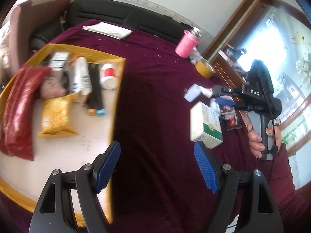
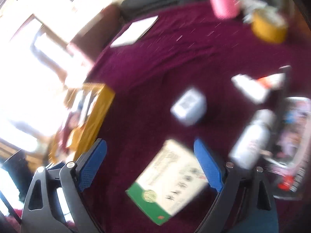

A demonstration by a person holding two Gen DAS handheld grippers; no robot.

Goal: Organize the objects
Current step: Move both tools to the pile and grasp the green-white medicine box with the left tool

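My left gripper is open and empty above the maroon cloth, beside the right rim of a yellow-edged tray. The tray holds a red pouch, a yellow snack bag, a white bottle with a red label and several boxes. A white and green box lies on the cloth to the right. In the blurred right wrist view my right gripper is open, and the white and green box shows between its fingers without the pads pressing on it. A hand holds the right gripper.
A pink cup, a yellow tape roll and folded white paper sit at the far side. A small white box, a white bottle and a shiny packet lie near the green box. A black seat back borders the cloth.
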